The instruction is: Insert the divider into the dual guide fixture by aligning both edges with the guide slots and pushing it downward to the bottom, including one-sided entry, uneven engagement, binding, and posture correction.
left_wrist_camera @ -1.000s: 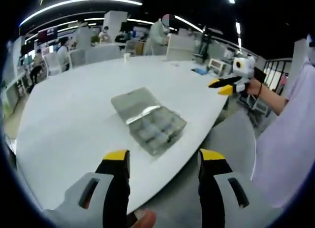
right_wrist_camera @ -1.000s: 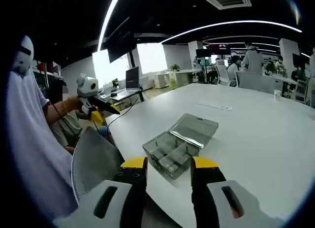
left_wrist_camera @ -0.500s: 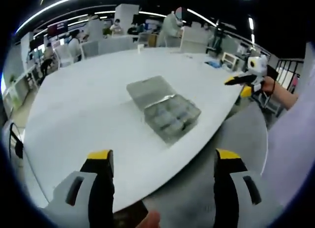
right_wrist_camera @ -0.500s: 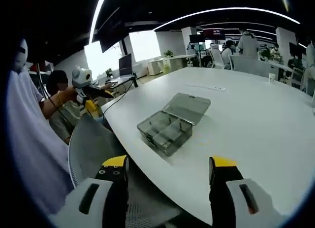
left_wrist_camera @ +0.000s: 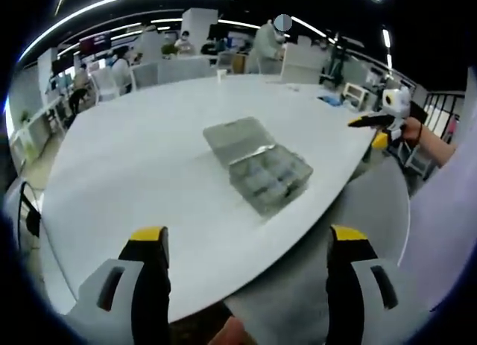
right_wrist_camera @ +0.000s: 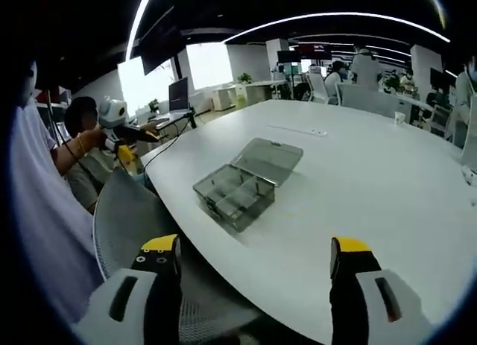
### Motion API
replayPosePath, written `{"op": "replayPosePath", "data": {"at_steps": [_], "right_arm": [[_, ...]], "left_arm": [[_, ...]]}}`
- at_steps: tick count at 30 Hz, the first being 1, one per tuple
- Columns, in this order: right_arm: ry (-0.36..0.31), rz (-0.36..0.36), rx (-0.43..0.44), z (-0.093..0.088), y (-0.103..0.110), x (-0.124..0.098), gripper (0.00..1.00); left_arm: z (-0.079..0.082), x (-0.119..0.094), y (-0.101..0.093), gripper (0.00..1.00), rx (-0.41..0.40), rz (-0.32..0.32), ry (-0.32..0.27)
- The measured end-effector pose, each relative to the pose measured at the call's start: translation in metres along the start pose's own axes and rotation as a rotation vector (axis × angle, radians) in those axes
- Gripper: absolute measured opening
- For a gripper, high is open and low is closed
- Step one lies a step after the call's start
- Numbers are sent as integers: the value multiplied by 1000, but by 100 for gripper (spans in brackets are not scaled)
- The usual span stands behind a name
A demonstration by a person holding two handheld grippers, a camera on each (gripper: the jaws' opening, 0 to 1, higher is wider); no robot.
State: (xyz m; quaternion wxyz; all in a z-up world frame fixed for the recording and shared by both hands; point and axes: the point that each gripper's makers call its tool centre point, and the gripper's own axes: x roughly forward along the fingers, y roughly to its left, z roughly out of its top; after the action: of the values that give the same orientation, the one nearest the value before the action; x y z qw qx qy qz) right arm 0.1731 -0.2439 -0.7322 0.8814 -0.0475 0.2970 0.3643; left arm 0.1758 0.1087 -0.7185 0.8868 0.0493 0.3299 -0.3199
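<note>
A clear plastic compartment box (left_wrist_camera: pixel 270 178) lies on the white table (left_wrist_camera: pixel 134 159) near its curved edge, its lid (left_wrist_camera: pixel 235 136) folded flat behind it. In the right gripper view the same box (right_wrist_camera: pixel 231 197) shows thin partitions inside; I cannot make out a separate loose divider. My left gripper (left_wrist_camera: pixel 247 239) is open, held back from the table edge, well short of the box. My right gripper (right_wrist_camera: pixel 255 248) is open too, off the table edge on the opposite side of the box. Nothing sits between either pair of jaws. The right gripper (left_wrist_camera: pixel 369 129) also shows far right, held by a hand.
A grey mesh chair (right_wrist_camera: pixel 134 226) stands at the table edge below the box. The person's pale sleeve (left_wrist_camera: pixel 447 211) fills the right side. The white table (right_wrist_camera: pixel 373 181) stretches wide behind the box. Desks, chairs and several people stand in the far room.
Both grippers have opened wider over the last second. Both cameras have shifted a little, so the box sits slightly further from the jaws.
</note>
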Motion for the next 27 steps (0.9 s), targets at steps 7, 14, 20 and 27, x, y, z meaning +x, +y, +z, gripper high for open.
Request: {"op": "replayPosePath", "data": {"at_steps": [7,14,20,27], "right_arm": [[-4,-11,-4,3,3,0,83],[-16,-22,11,4,-3,-1,83],[-13,-25,17,6,-5,2,83],[-13,-21,15,10,-2,3,83]], "left_arm": [[2,-1,-2,87,-1,3,-4],[5,-1,-2,87,-4,9,-5],[7,0,-3,87,-5,6,-9],[7,-1,-1,87,-12,9,-13]]}}
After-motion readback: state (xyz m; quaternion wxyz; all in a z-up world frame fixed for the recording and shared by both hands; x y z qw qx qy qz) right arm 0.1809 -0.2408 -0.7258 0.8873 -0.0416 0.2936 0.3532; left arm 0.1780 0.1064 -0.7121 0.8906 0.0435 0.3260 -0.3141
